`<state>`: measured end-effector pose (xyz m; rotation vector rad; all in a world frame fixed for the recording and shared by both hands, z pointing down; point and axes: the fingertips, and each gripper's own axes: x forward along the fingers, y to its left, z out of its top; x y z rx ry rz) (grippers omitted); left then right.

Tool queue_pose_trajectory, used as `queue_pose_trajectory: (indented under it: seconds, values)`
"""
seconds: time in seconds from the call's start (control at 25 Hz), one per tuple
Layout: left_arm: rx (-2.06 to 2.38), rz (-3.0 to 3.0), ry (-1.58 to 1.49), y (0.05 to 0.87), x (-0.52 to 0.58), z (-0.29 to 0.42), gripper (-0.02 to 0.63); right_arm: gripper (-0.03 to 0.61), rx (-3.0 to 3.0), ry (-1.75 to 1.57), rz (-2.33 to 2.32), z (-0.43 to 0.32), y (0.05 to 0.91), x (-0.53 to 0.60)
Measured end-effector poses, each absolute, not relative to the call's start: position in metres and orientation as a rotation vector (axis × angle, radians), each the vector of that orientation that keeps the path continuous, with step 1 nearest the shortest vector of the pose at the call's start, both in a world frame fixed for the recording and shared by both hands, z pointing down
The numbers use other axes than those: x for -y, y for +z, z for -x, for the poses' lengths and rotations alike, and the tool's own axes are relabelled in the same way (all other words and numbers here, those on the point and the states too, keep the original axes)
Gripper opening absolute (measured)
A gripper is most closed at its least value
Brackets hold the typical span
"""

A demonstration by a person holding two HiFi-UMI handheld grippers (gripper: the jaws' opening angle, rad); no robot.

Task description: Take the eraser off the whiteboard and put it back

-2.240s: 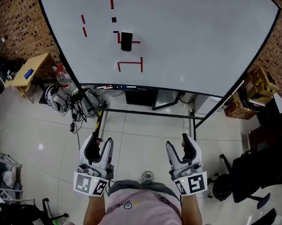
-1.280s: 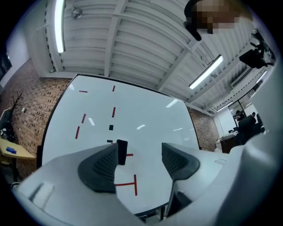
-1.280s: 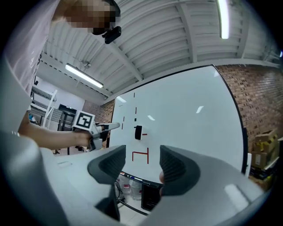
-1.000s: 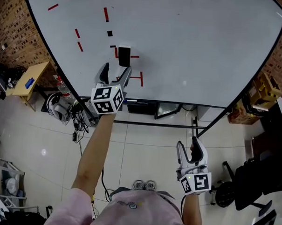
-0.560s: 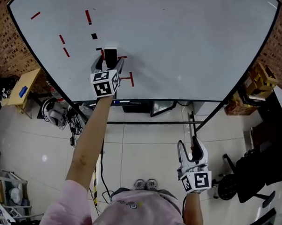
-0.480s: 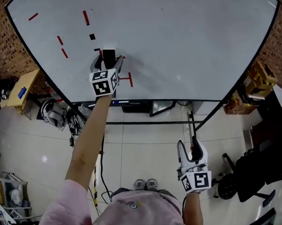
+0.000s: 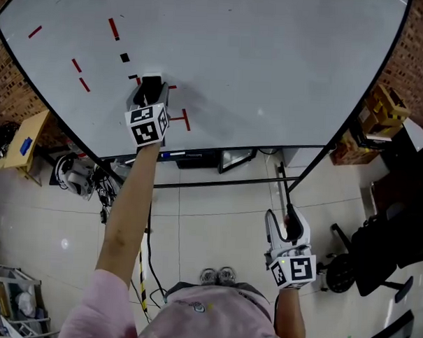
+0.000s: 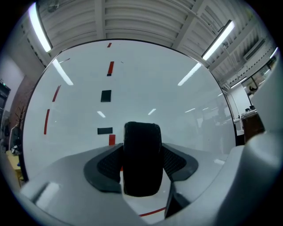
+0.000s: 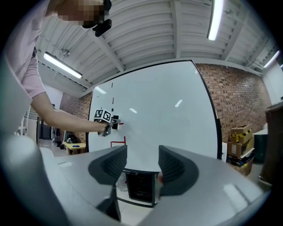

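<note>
The black eraser (image 7: 151, 81) sticks to the whiteboard (image 7: 272, 62) among red tape marks, left of centre. My left gripper (image 7: 150, 92) reaches level to the board with the eraser (image 8: 141, 159) between its jaws. Those jaws are closing, and both black pads (image 8: 108, 163) touch the eraser's sides. My right gripper (image 7: 284, 227) hangs low near my waist, far from the board. Its jaws are closing slightly with nothing between them (image 9: 142, 165). In the right gripper view the left gripper (image 9: 106, 121) shows small against the board.
A marker tray (image 7: 191, 155) runs along the board's lower edge, above the black stand frame (image 7: 218, 180). A wooden table (image 7: 28, 129) stands at the left, with cardboard boxes (image 7: 382, 113) and a black chair (image 7: 397, 239) at the right. Cables and gear (image 7: 78, 176) lie on the tiled floor.
My left arm rose from waist height to the board, put its jaws around the eraser and closed them on it. The right gripper stayed low.
</note>
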<state>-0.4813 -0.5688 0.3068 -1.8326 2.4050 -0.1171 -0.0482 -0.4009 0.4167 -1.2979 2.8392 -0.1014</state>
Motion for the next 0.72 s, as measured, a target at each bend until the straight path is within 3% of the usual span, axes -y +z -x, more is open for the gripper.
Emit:
queue_pose_trajectory:
  seconds: [0.28, 0.72]
  values:
    - [-2.329, 1.845, -0.073, 0.292, 0.546, 0.474, 0.262, 0.216, -2.848, -0.078, 1.274, 0.053, 0.409, 0.395]
    - [-2.282, 1.777, 0.106, 0.286, 0.385, 0.444, 0.262, 0.215, -2.847, -0.038, 1.159, 0.05, 0.384, 0.381]
